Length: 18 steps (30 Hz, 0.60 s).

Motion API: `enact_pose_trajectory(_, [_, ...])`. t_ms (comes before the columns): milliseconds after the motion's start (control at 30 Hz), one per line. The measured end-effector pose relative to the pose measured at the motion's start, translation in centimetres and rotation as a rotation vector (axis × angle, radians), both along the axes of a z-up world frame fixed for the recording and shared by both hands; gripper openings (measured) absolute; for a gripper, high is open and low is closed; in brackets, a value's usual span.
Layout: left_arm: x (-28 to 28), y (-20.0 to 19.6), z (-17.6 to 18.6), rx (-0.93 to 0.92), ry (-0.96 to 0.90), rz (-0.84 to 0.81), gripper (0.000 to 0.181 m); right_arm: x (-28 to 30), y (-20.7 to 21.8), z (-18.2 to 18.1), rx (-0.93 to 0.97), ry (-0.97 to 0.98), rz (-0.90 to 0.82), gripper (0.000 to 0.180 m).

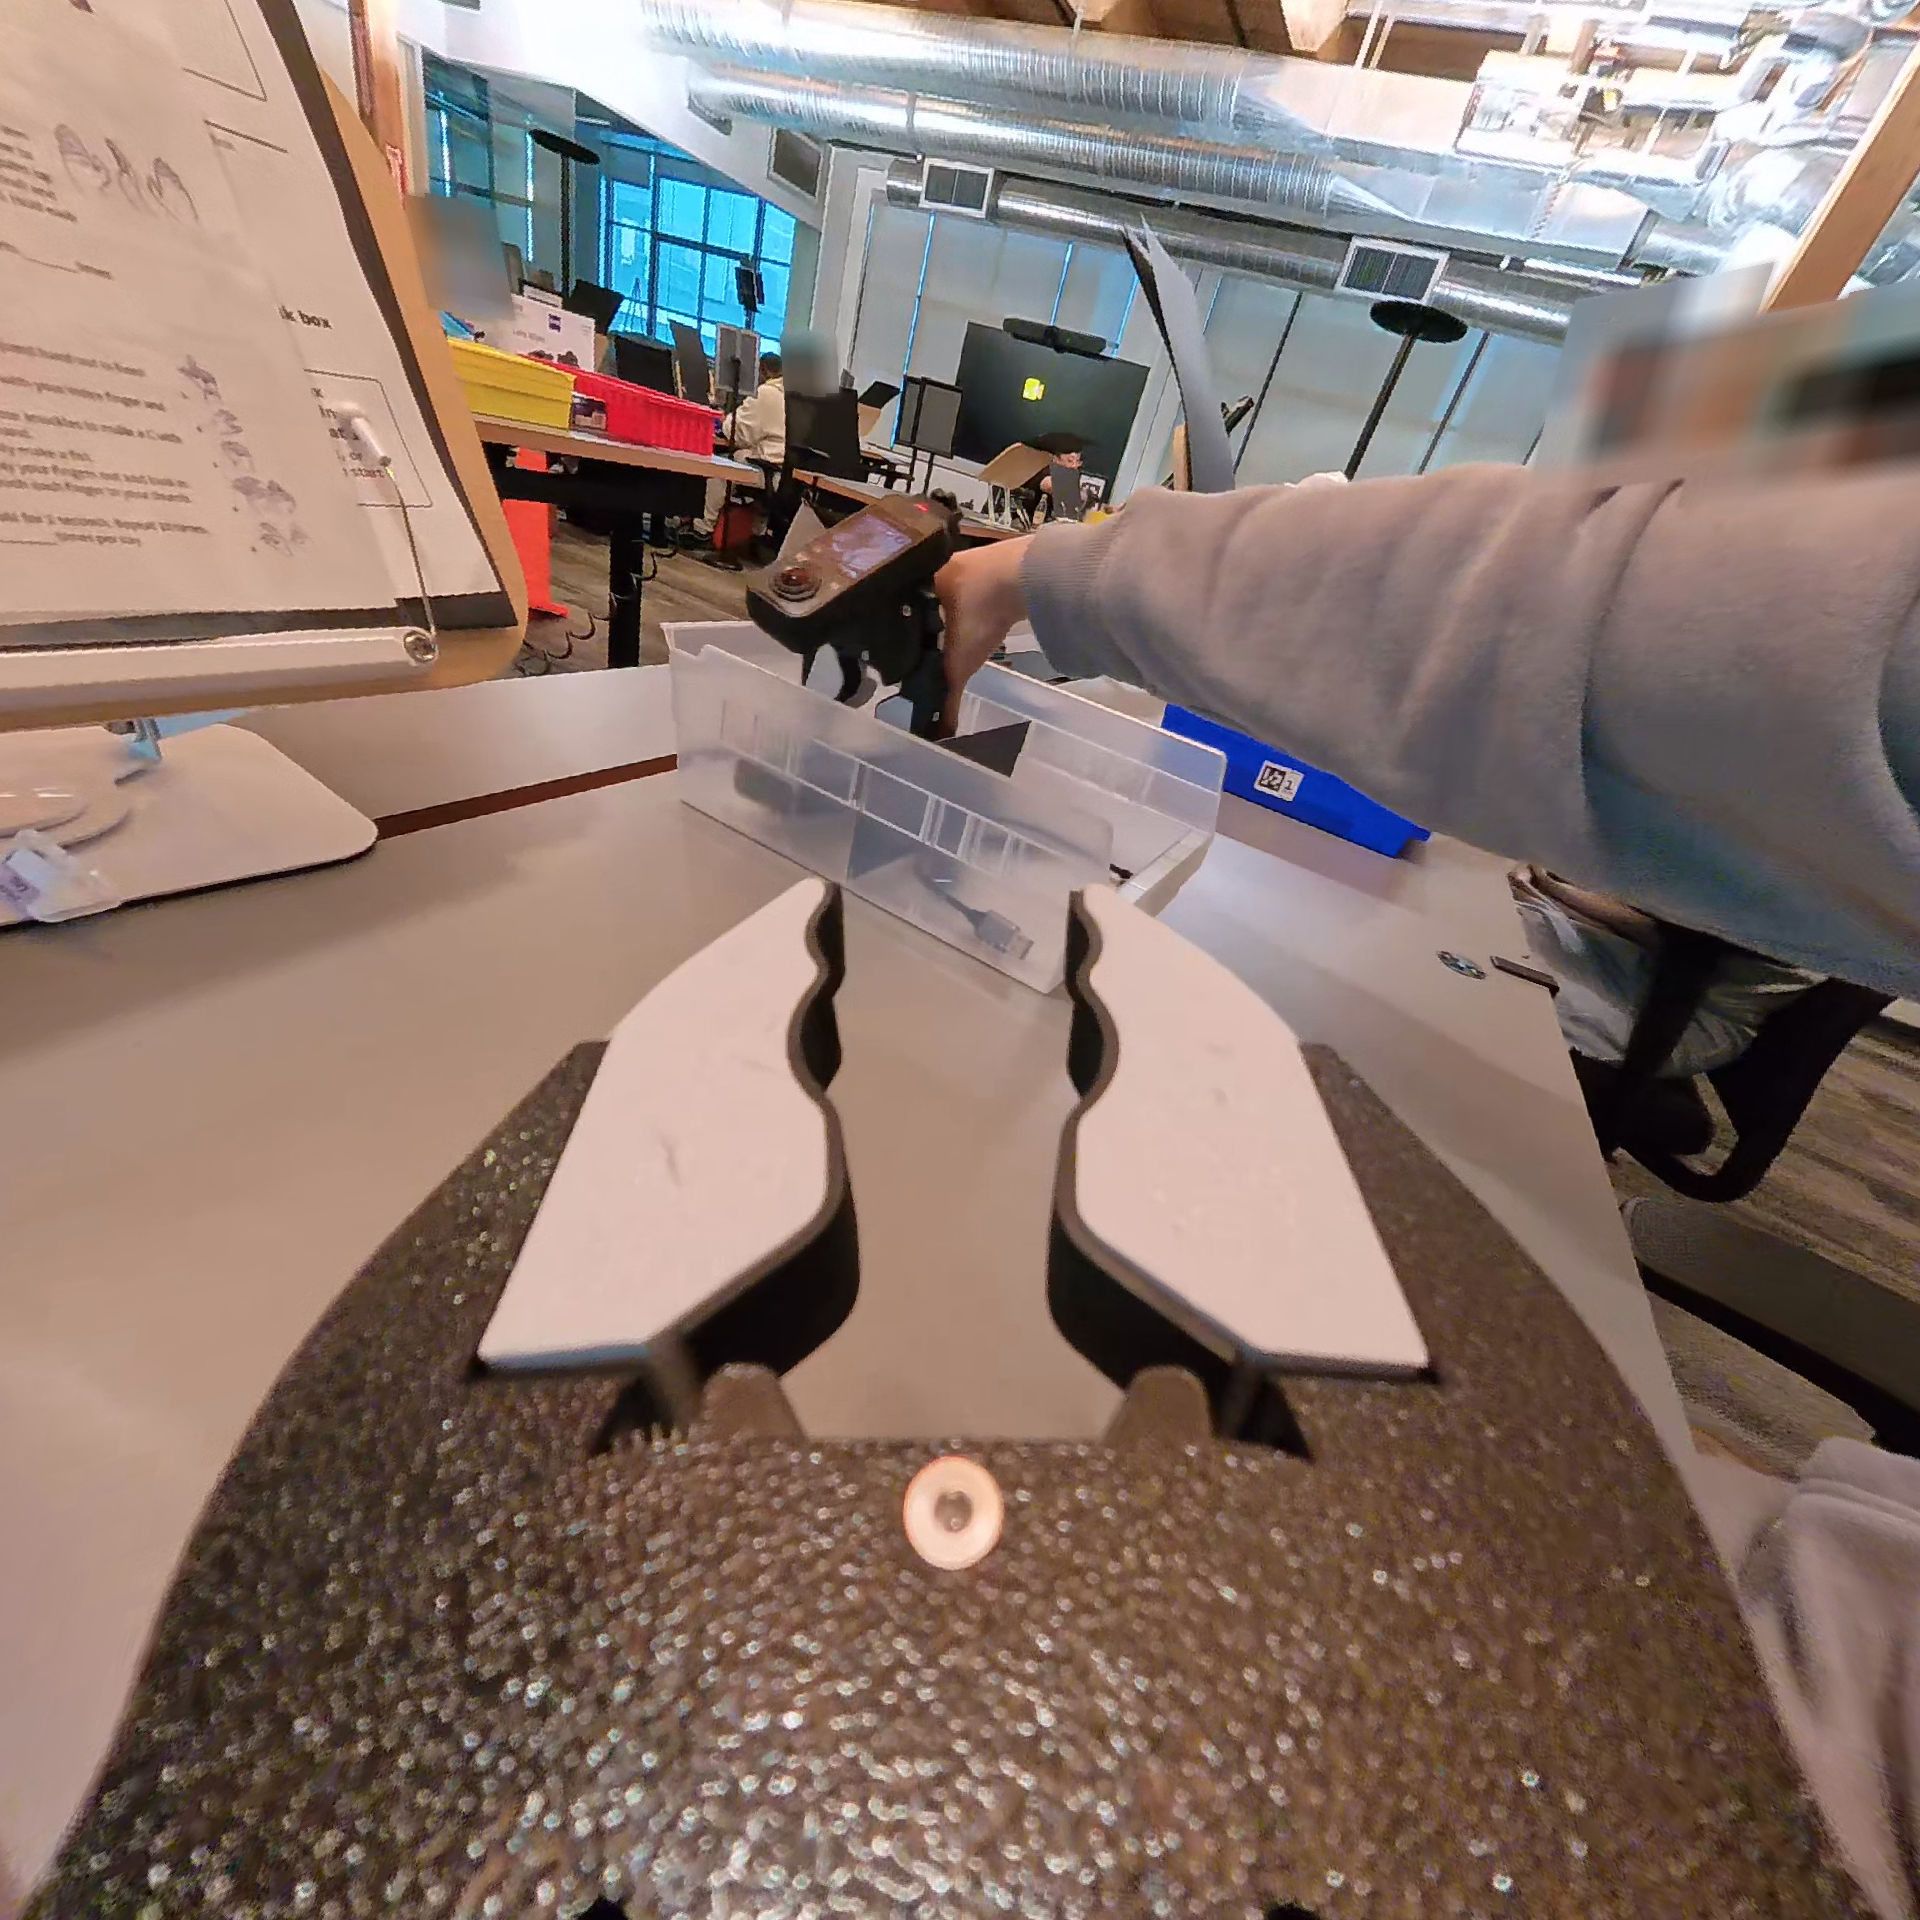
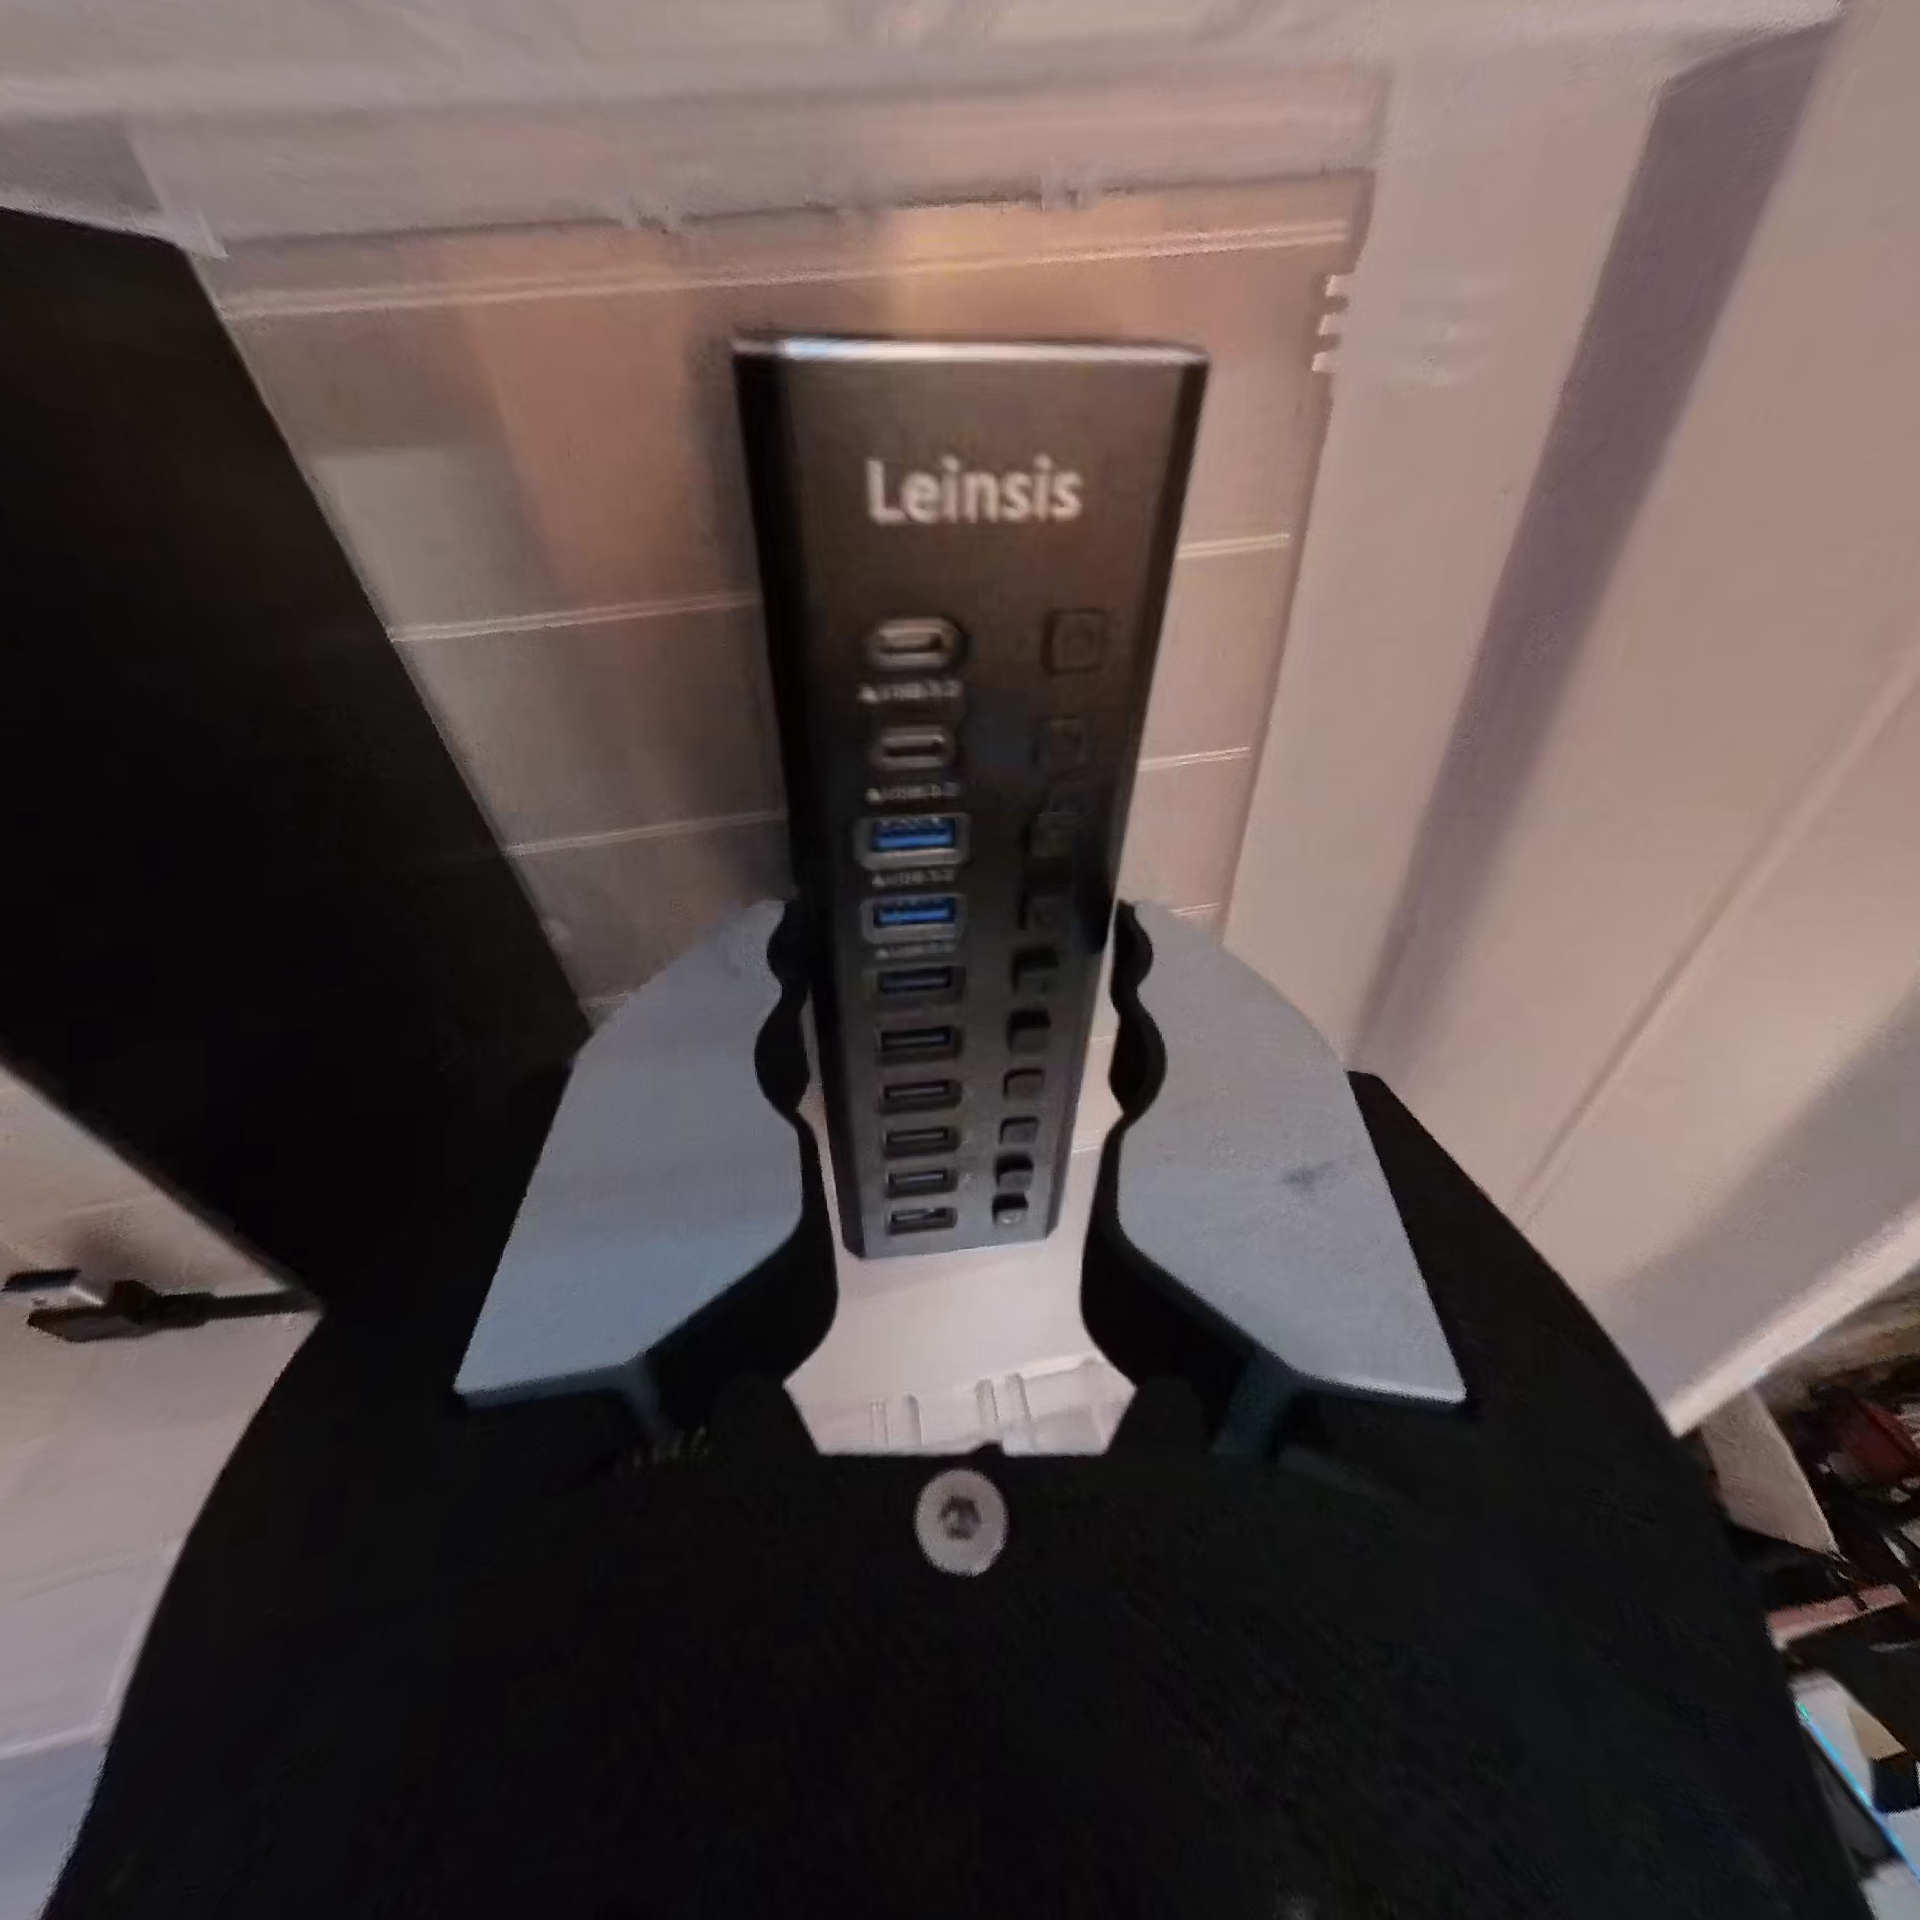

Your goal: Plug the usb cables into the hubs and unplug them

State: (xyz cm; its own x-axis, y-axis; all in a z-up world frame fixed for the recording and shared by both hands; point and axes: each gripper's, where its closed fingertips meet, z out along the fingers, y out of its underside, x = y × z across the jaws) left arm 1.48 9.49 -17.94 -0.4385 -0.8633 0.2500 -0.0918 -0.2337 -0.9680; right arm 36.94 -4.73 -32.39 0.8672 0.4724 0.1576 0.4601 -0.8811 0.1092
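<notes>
Right gripper point(image 2: 961, 935) fingers astride black hub point(image 2: 971, 790); contact unclear, grip cannot be told. Hub's long axis runs straight ahead, port face up. Left gripper point(image 1: 951, 914) spread, empty; cable plug point(image 1: 1003, 930) just ahead inside clear bin point(image 1: 1184, 774).

I see a black multi-port hub point(image 2: 977, 790) lying flat inside the clear bin point(image 1: 1164, 774), ports up, nothing plugged. One loose black usb cable point(image 1: 987, 925) at the bin's near end.

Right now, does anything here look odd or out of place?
Nothing looks damaged or spilled. The black hub lies inside the clear bin, between the right gripper fingers; a loose cable lies in the bin too.
</notes>
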Motion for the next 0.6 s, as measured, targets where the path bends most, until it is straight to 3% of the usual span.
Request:
enact_pose_trajectory(200, [-0.7, 0.6, 1.4, 0.016, -0.035, 0.04, 0.041, 1.4, -1.1, 3.8, 0.083, -0.114, -0.033, 0.048])
enact_pose_trajectory(367, [-3.2, 2.3, 5.1, 0.09, -0.108, 0.127, 0.042, 1.8, -1.0, 11.0, 0.389, -0.308, -0.172, 0.055])
enact_pose_trajectory(467, [-5.2, 6.6, 5.7, 0.172, -0.044, 0.287, 0.042, -2.5, -1.6, 13.5, 0.57, -0.308, -0.191, 0.055])
enact_pose_trajectory(600, [-6.7, 15.5, 1.7, 0.301, 0.226, 0.543, 0.041, -10.9, -3.3, 13.6, 0.758, -0.232, -0.154, 0.053])
